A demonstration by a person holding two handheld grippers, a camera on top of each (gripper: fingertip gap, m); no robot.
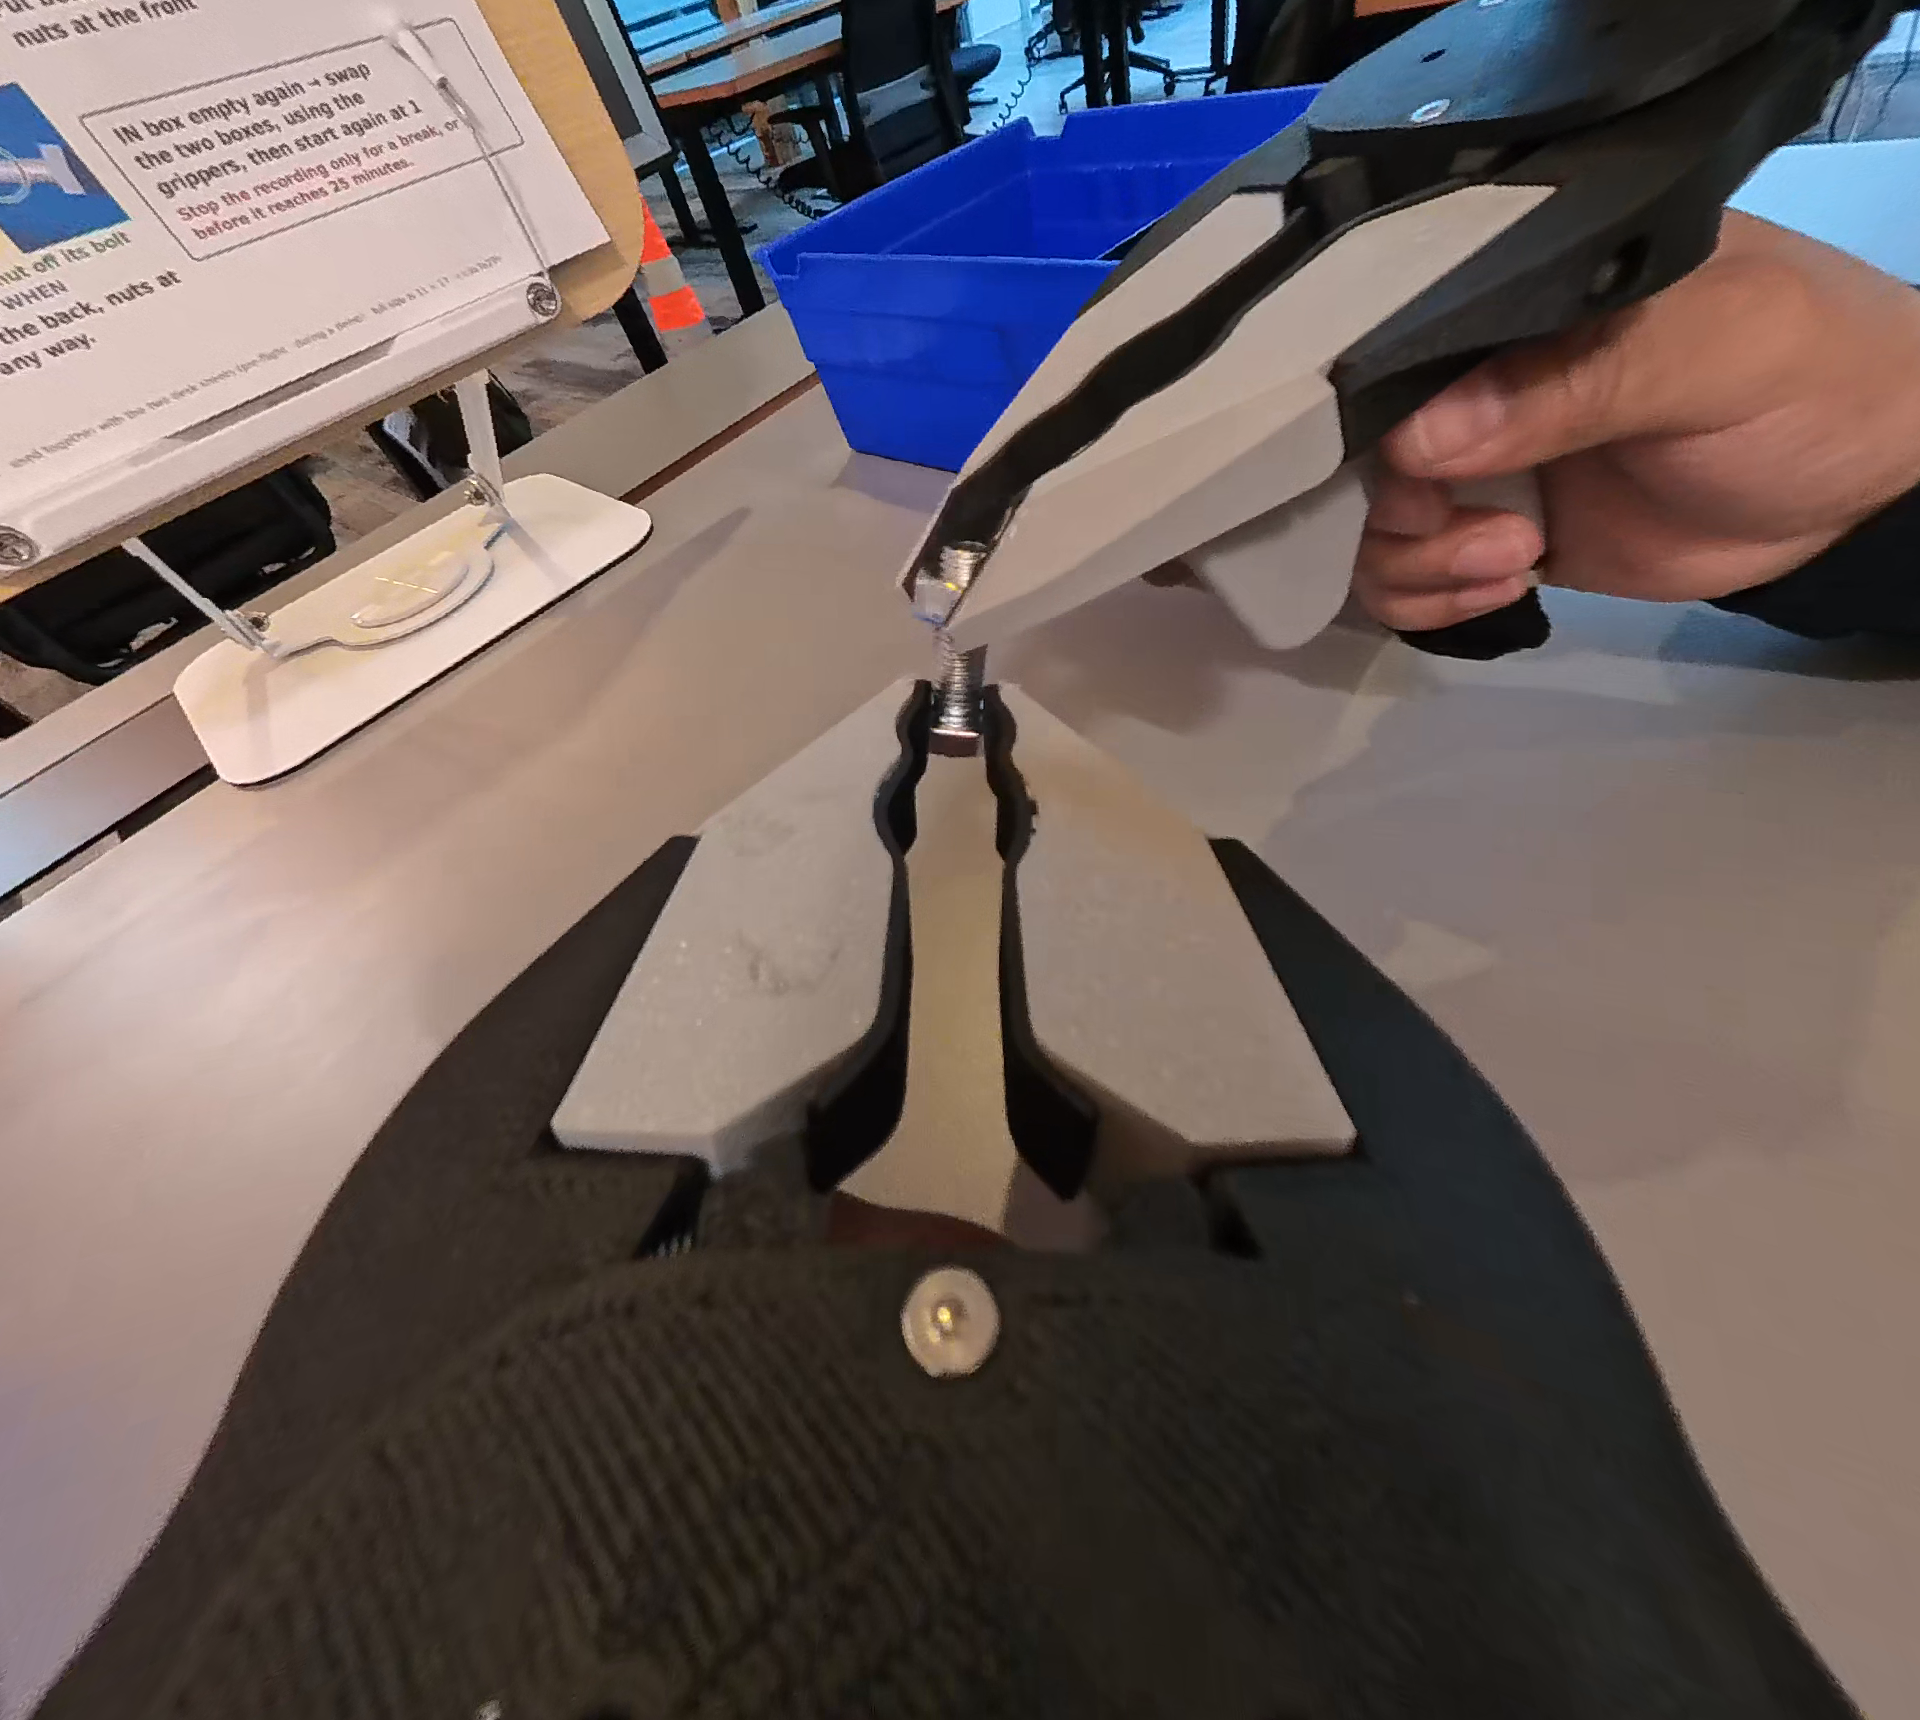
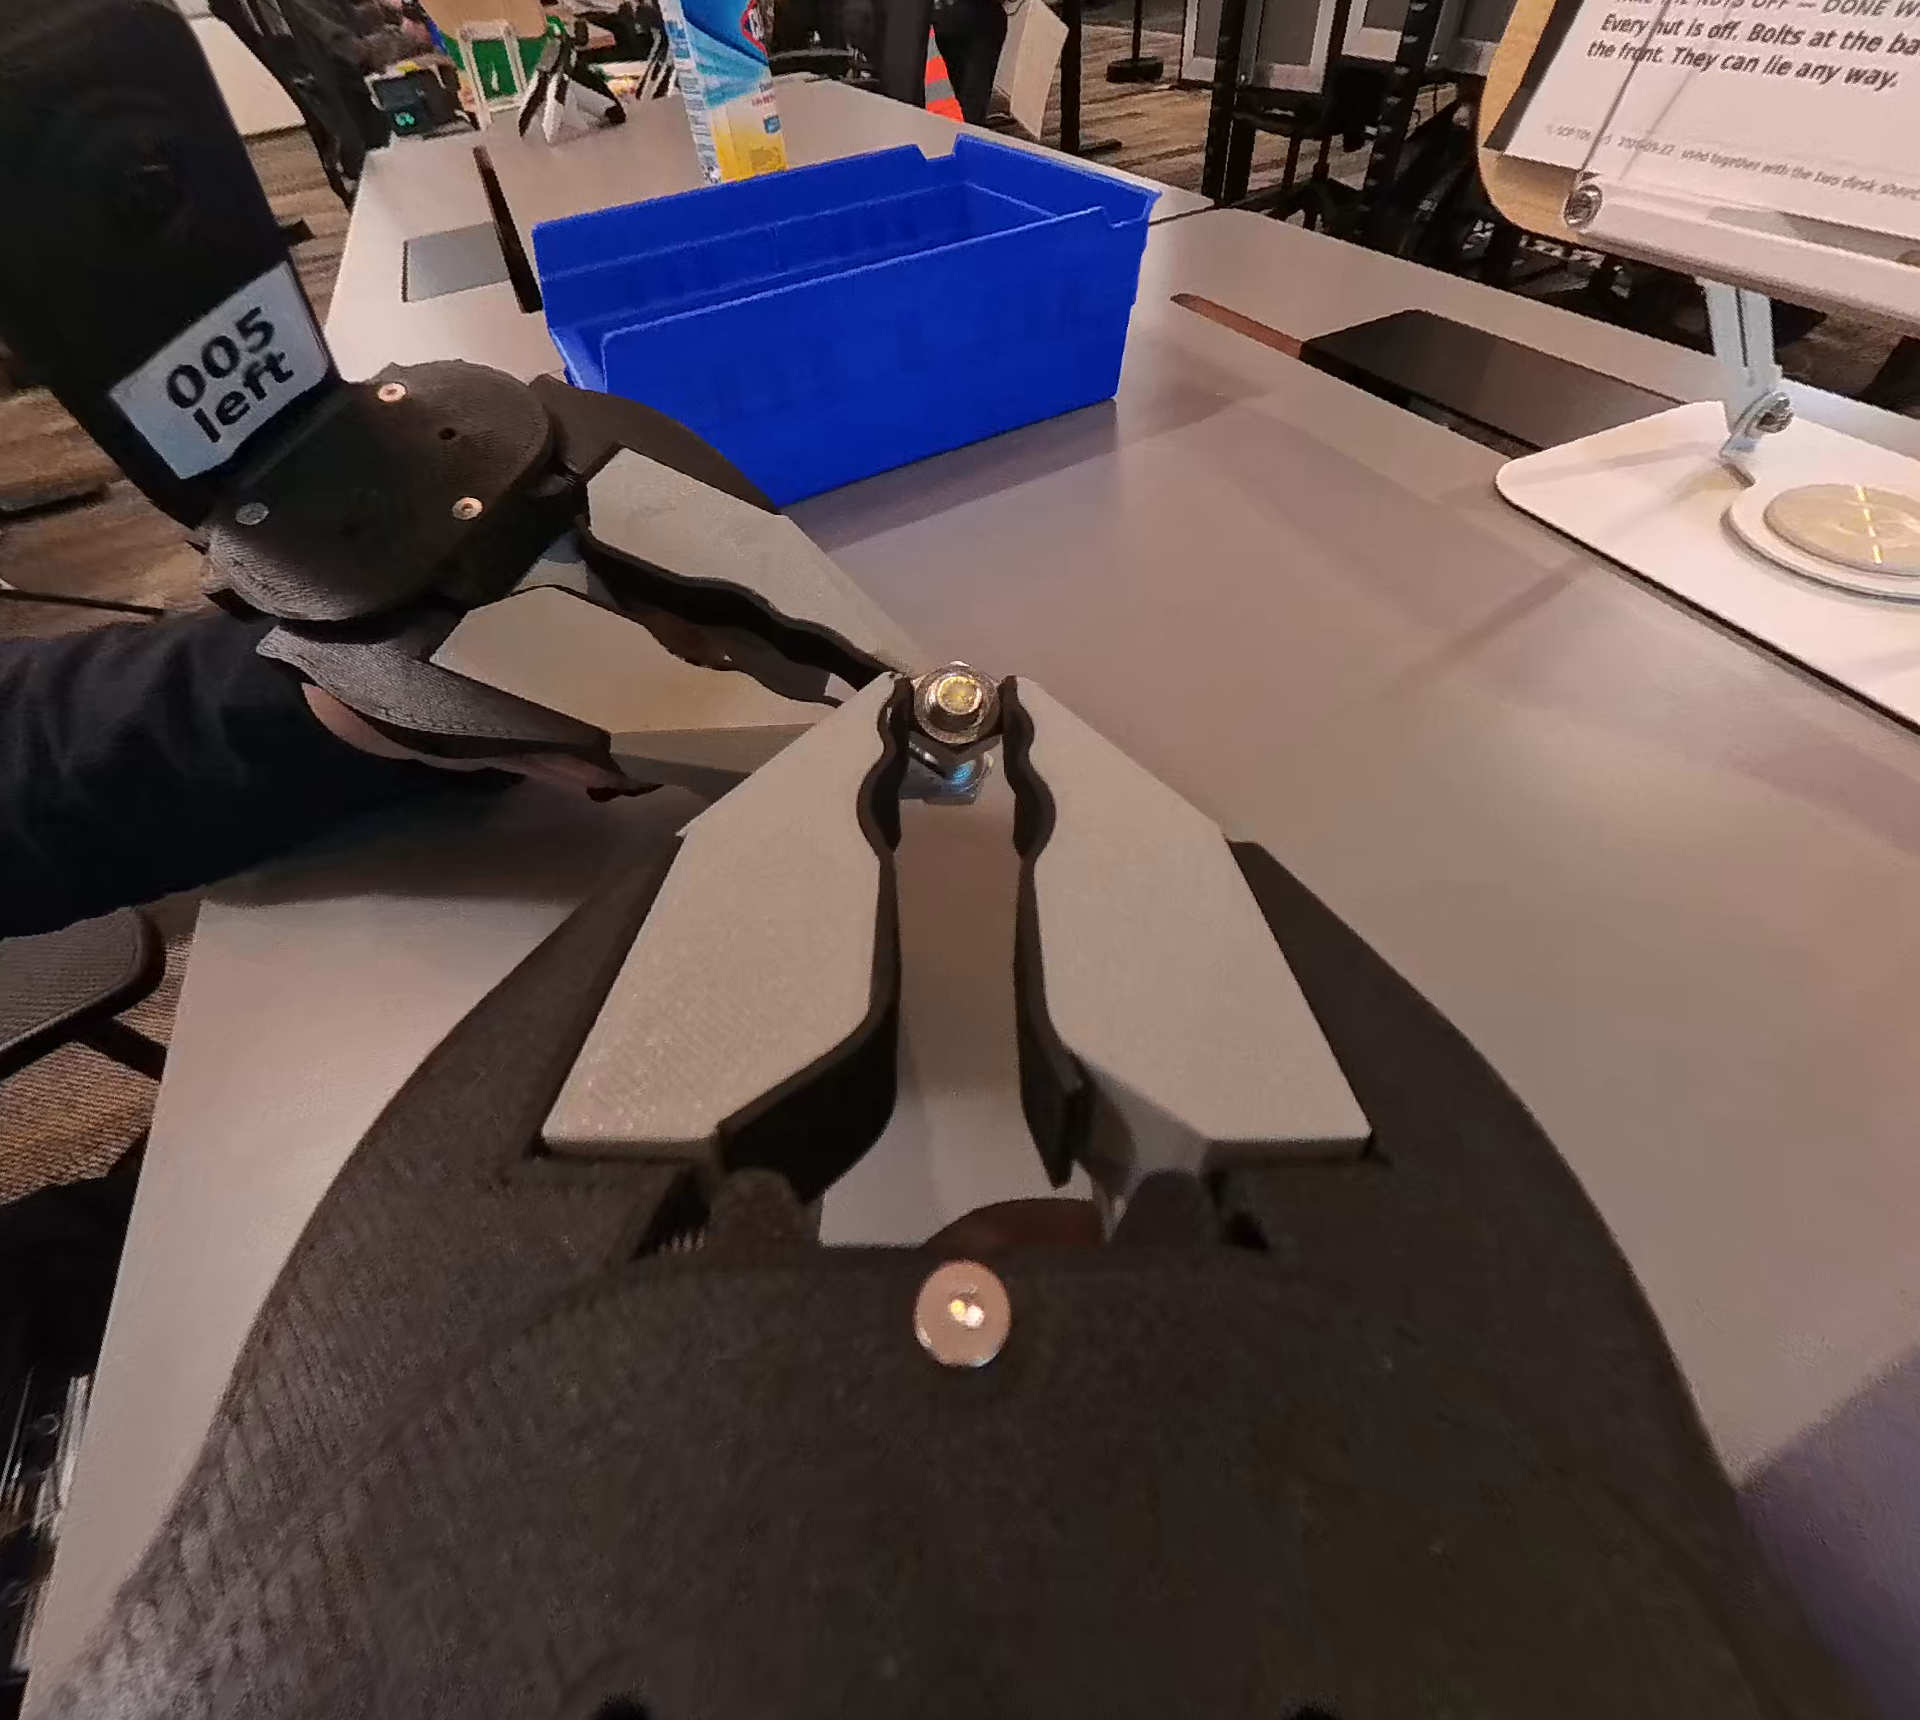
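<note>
- Steel bolt point(image 1: 951, 702) stands upright in mid-air above the grey table point(image 1: 1455, 943), gripped at both ends by the two tools.
- Left gripper point(image 1: 952, 725) has its fingers nearly closed on the bolt's lower end, at what looks like the head, pinched at the tips.
- Right gripper point(image 2: 951, 714) is likewise almost closed, clamping the hex nut point(image 2: 951, 702) near the bolt's upper end.
- Left wrist view shows the bolt side-on with its thread bare between the two sets of tips; the right gripper point(image 1: 951, 574) slants down from the upper right, a bare hand point(image 1: 1642, 465) on its trigger.
- Right wrist view looks straight down the bolt's end, ringed by the nut, so the thread is hidden; the left gripper point(image 2: 894, 683) enters from the left, held by a dark-sleeved arm.
- Each tool carries a white sticker with printed writing, seen only in the other tool's view.
- Blue bin point(image 2: 852, 340) sits on the table behind the grippers, well apart from them; its inside is only partly visible.
- Instruction sheet point(image 1: 260, 143) with printed text and blue pictures leans on a white stand point(image 1: 416, 621), left in one view, right in the other.
- Only the right wrist view shows a labelled wipes canister point(image 2: 717, 49) behind the bin, and seated people far back.
- Only the left wrist view shows rows of empty desks and black chairs.
</note>
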